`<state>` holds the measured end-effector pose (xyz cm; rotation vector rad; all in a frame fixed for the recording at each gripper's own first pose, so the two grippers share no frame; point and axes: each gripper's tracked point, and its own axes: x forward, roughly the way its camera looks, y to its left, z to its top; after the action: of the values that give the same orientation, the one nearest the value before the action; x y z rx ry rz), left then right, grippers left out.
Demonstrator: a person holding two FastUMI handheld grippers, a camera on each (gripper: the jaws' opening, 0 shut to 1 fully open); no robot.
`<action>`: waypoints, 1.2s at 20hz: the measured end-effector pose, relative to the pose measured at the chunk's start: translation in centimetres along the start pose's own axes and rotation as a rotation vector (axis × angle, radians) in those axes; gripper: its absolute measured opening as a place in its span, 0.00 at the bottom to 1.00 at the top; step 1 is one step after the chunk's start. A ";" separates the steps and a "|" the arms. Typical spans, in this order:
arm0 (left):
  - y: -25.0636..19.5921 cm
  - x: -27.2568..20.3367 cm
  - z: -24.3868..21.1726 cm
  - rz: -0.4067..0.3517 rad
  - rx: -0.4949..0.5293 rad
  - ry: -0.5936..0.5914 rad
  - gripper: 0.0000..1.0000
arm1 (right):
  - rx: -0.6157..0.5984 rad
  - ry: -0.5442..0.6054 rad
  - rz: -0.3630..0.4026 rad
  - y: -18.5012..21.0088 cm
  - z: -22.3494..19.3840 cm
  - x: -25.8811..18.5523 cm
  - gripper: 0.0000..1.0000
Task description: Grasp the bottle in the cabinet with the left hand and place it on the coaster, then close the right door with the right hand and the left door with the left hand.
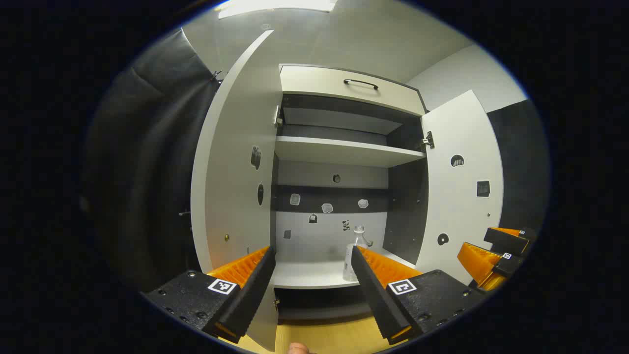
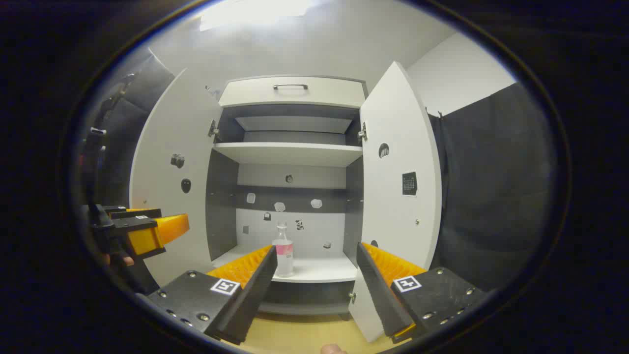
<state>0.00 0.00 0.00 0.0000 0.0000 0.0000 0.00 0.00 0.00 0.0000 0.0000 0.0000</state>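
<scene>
Cabinet both doors swung wide. Bottle upright on cabinet's bottom shelf, toward its front edge. Left gripper and right gripper both out in front of cabinet, fingers spread wide, holding nothing

Support: pale lower cabinet shelf.
On it: clear bottle, upright, near front edge.

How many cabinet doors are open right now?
2. The left door is swung out to the left of the cabinet opening, and the right door is swung out to its right. The bottle stands on the bottom shelf between them.
</scene>
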 end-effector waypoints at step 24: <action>0.7 -0.3 -1.1 0.034 0.014 0.014 0.96 | -0.017 0.029 0.048 1.4 -1.7 3.2 0.98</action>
<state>-0.27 0.73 -1.14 0.0141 0.0139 0.0345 3.22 1.41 -1.74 -0.0173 0.0294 0.0482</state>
